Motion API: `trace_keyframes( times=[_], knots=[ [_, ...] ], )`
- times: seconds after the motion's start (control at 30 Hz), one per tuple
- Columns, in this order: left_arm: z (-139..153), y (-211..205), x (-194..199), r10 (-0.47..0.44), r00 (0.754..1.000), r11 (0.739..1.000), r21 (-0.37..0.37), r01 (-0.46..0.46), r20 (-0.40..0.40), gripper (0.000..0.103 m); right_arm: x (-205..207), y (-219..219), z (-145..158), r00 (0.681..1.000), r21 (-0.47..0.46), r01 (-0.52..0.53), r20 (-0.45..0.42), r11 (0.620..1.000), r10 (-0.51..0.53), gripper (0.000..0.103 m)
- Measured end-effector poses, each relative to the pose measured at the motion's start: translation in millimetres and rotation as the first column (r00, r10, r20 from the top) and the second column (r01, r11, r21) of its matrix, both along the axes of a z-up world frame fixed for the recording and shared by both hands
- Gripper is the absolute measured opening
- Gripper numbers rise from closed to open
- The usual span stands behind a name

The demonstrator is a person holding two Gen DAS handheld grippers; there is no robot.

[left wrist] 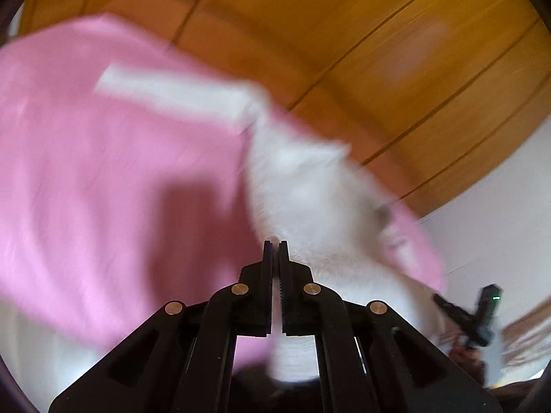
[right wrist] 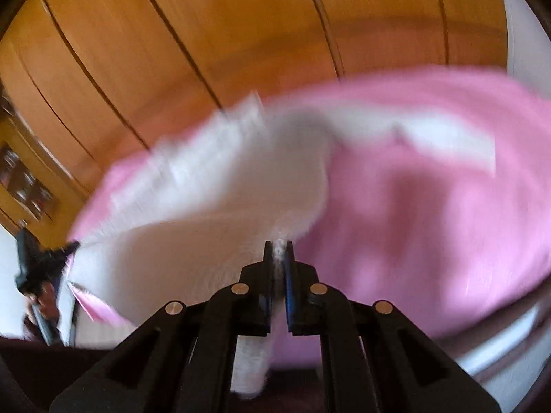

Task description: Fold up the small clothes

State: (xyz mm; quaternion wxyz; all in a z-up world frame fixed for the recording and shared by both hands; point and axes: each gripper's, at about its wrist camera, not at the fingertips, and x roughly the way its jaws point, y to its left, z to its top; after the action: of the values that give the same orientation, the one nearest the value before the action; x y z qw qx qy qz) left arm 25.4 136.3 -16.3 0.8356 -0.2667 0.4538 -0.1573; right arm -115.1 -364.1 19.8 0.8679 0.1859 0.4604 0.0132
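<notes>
A small white garment [left wrist: 303, 186] hangs stretched between my two grippers, above a pink cover [left wrist: 103, 179] that carries a white band [left wrist: 172, 93]. Everything is smeared by motion. My left gripper [left wrist: 275, 242] is shut, with the white cloth running out from its tips and showing below its fingers. In the right wrist view my right gripper [right wrist: 279, 242] is shut on the white garment [right wrist: 206, 206], whose cloth fills the slit between the jaws. Each view shows the other gripper pinching the garment's far edge: the right gripper [left wrist: 439, 298] at lower right, the left gripper [right wrist: 73, 247] at far left.
Wooden panelled doors [left wrist: 344, 34] rise behind the pink cover [right wrist: 430, 206]. A white wall [left wrist: 499, 206] stands on the right of the left wrist view. A wooden shelf with dark items [right wrist: 24, 179] is at the left edge of the right wrist view.
</notes>
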Motion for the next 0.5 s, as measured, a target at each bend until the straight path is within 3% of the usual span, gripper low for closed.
trace_keyframes(
  times=[0.07,0.1,0.17,0.23,0.27,0.37,0.43,0.5],
  knots=[
    [-33,-5,-1,0.018,0.997,0.999,0.047,-0.015,-0.072,0.000,-2,3,-39,0.994,-0.015,0.017,-0.104,1.000,-0.019,0.005],
    [-47,-6,-3,0.050,0.994,0.993,0.110,-0.039,-0.100,0.000,-4,3,-58,0.989,-0.015,0.035,-0.144,0.999,-0.037,0.005],
    [-66,-3,-6,0.050,0.988,0.997,0.066,-0.040,-0.148,0.000,-4,2,-73,0.985,0.016,0.040,-0.169,0.999,-0.037,0.009],
    [-69,4,-8,0.077,0.987,0.996,0.046,-0.071,-0.140,0.001,-2,-7,-74,0.984,0.061,0.092,-0.158,0.994,-0.081,0.045],
    [-66,5,-11,0.074,0.989,0.997,0.031,-0.071,-0.129,0.009,1,-14,-72,0.984,0.091,0.131,-0.130,0.987,-0.119,0.062],
    [-60,9,-10,0.063,0.992,0.995,-0.071,-0.070,-0.106,0.047,16,-16,-74,0.984,0.120,0.162,-0.096,0.980,-0.151,0.064],
    [-56,4,-2,0.047,0.995,0.993,-0.103,-0.055,-0.084,0.049,34,-17,-81,0.982,0.155,0.179,-0.086,0.972,-0.167,0.061],
    [-60,-10,11,0.018,0.997,0.997,-0.074,-0.023,-0.073,0.049,56,-18,-88,0.979,0.187,0.199,-0.089,0.962,-0.185,0.054]
  ],
)
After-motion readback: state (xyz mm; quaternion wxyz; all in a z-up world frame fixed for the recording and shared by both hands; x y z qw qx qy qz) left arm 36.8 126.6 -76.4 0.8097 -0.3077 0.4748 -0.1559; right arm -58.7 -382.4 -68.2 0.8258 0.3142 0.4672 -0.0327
